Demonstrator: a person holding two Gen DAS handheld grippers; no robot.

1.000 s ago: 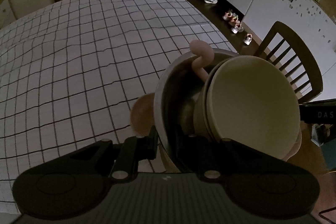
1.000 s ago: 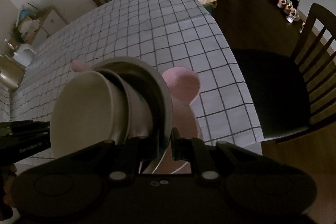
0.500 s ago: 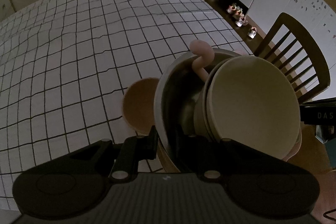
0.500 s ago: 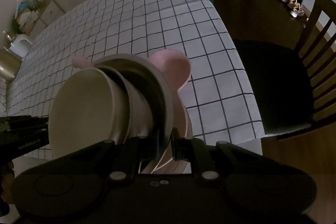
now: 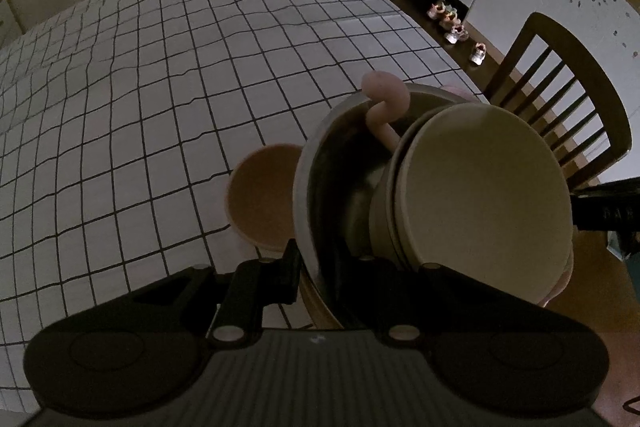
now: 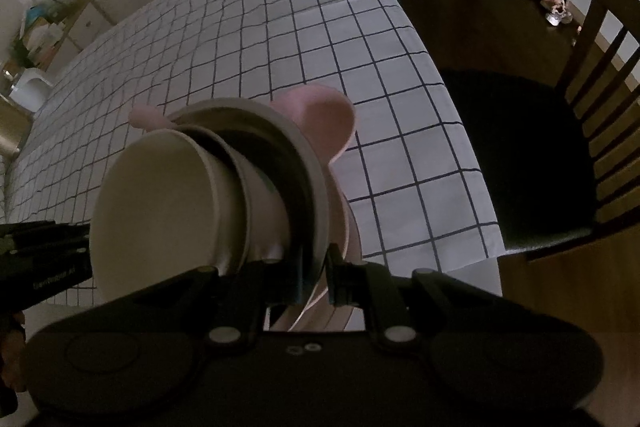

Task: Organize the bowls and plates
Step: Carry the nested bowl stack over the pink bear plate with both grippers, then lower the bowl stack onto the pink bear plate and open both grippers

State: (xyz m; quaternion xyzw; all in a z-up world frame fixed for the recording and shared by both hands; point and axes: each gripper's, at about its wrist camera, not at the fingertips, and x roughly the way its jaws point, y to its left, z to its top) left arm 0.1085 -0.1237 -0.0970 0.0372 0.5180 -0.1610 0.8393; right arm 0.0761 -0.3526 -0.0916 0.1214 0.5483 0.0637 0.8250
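A stack of dishes, a grey metal bowl (image 5: 316, 187) with cream bowls (image 5: 480, 195) nested inside and a pink spoon (image 5: 384, 107) poking out, hangs tilted over the near edge of the checked tablecloth (image 5: 160, 75). The left gripper (image 5: 316, 267) and the right gripper (image 6: 314, 277) each pinch the metal bowl's rim from opposite sides. Pink and tan dishes sit beneath, chairs (image 6: 600, 147) around.

Nested bowls (image 5: 480, 187) inside steel bowl (image 5: 312, 195), small bowl (image 5: 264, 199) on table (image 5: 160, 87) at left
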